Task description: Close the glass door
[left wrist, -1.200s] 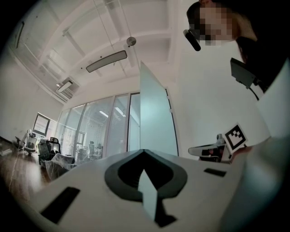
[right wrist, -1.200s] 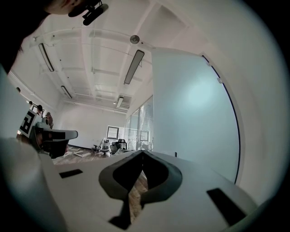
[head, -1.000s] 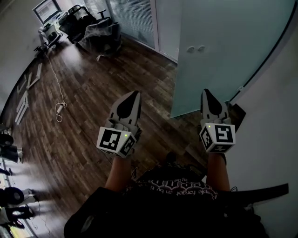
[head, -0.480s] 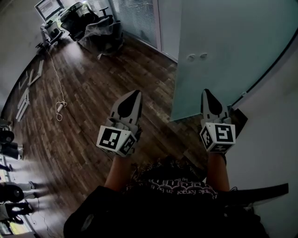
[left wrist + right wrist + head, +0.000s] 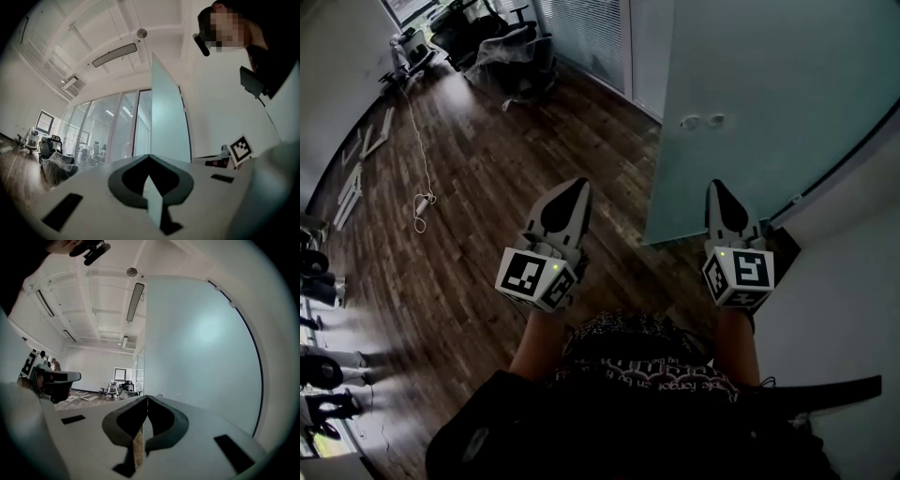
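The frosted glass door [image 5: 750, 103] stands open at the upper right of the head view, its two round fittings [image 5: 703, 122] facing me. My left gripper [image 5: 572, 187] is shut and empty over the wooden floor, left of the door's lower corner. My right gripper [image 5: 715, 187] is shut and empty too, its tip just short of the door's bottom edge. In the left gripper view the door [image 5: 169, 122] rises as a narrow pane beyond the closed left gripper [image 5: 149, 157]. The right gripper view shows the door [image 5: 201, 357] filling the right side past the closed right gripper [image 5: 146, 397].
A white wall [image 5: 853, 291] and a dark floor track [image 5: 797, 199] run along the right. Plastic-covered office chairs [image 5: 511, 52] and a glass partition with blinds [image 5: 586, 37] stand at the back. A cable [image 5: 420, 202] lies on the wood floor [image 5: 469, 216].
I have moved towards the door: it sits lower and larger in the head view, and the chairs slid towards the top edge. Both grippers stay shut and keep their spacing.
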`<state>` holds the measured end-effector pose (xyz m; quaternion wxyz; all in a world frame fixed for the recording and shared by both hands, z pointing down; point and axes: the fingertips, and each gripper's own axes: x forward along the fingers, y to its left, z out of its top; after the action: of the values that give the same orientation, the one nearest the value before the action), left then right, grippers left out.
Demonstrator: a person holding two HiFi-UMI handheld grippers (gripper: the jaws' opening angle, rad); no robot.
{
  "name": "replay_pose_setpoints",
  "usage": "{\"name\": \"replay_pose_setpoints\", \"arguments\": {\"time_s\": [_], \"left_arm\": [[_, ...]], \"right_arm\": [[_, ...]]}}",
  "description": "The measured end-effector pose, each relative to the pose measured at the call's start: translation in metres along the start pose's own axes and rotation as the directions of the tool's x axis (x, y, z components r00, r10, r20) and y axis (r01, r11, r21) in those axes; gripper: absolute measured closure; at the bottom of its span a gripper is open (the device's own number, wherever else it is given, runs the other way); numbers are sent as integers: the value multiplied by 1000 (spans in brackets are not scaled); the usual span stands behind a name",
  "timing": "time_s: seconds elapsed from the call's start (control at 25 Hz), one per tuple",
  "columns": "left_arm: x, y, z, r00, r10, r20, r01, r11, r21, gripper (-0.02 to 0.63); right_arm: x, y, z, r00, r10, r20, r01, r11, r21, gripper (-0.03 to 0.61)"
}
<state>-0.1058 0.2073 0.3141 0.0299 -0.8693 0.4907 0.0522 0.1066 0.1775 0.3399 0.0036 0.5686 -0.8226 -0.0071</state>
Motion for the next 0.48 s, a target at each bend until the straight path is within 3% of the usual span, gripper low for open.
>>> {"name": "replay_pose_setpoints", "arguments": {"time_s": [0.48], "left_arm": [[51, 33, -16, 999, -52, -2, 51, 998, -47, 612]], "right_arm": [[47, -14, -11, 998, -45, -39, 45, 999, -15, 575]]}}
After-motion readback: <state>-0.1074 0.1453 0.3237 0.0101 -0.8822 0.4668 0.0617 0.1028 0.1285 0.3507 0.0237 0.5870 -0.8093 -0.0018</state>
